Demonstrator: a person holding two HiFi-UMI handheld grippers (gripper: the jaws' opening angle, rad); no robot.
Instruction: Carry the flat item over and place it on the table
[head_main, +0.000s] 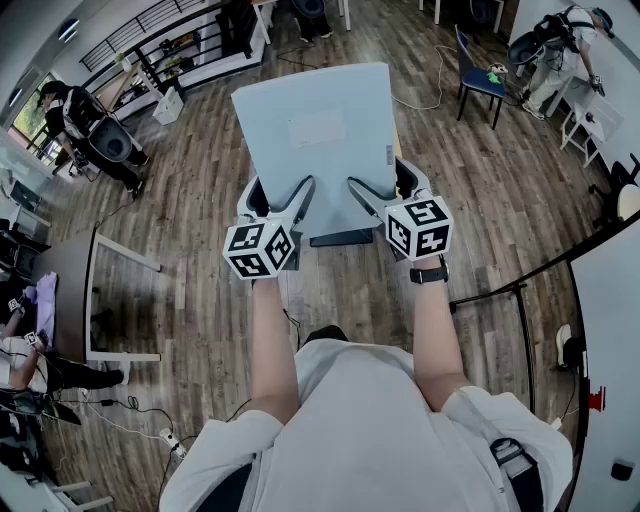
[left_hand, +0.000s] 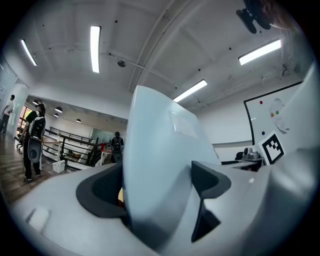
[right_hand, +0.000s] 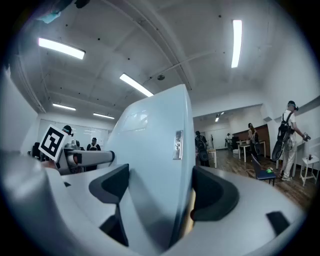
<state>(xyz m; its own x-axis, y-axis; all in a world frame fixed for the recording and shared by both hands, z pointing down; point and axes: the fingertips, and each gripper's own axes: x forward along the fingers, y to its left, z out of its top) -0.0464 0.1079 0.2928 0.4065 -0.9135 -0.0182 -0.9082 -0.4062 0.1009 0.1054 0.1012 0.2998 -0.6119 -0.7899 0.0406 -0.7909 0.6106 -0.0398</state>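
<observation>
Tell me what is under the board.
Only wooden floor shows round the board, which the left claw and right claw grip in mid-air. Whatever lies straight beneath it is covered.

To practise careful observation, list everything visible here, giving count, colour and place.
pale blue flat rectangular panel: one, pale blue, airborne between both grippers
blue chair: one, blue, far right on floor
brown wooden plank floor: one, brown, beneath everything
standing people: at least two, dark gear, far left and far right
black wristwatch: one, black, right wrist
left gripper: one, grey, shut on the panel's near edge
right gripper: one, grey, shut on the same edge
</observation>
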